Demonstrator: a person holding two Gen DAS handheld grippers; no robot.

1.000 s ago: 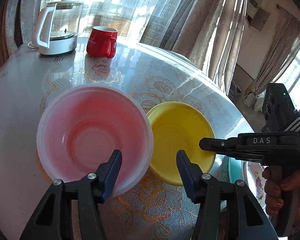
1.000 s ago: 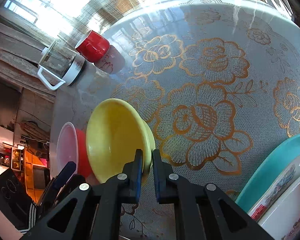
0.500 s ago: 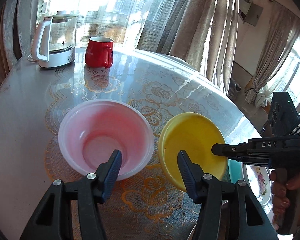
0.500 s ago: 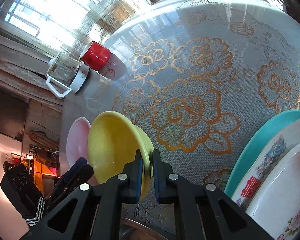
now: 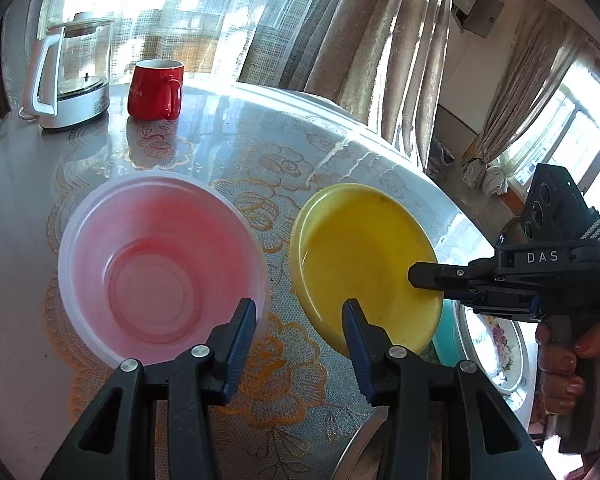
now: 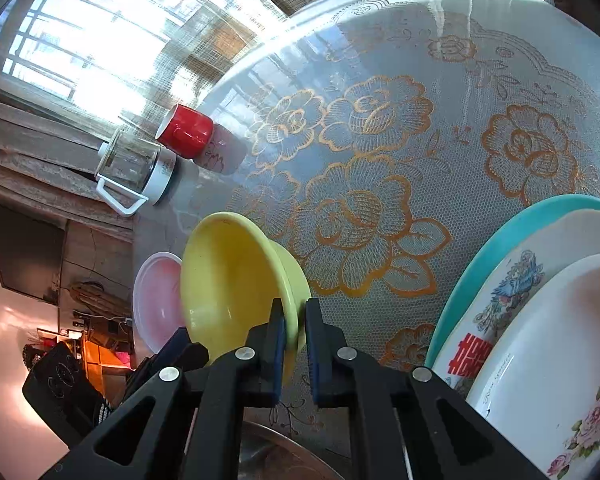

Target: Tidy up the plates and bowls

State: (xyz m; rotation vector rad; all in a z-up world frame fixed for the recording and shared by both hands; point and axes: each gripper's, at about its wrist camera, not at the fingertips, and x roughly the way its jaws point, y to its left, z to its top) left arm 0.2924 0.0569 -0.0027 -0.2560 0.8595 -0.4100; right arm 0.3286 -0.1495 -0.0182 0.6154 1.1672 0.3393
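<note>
The right tool [image 6: 295,334] is clamped on the rim of the yellow bowl [image 5: 364,264], holding it tilted above the bench [image 6: 380,128], while the left tool [image 5: 298,334] has its jaws wide apart and holds nothing. Just left of it the pink bowl [image 5: 160,268] sits empty on the bench, with stacked plates [image 6: 540,320] at the right. Compared with one second ago, the left tool has drawn back and the bowls stand further apart.
</note>
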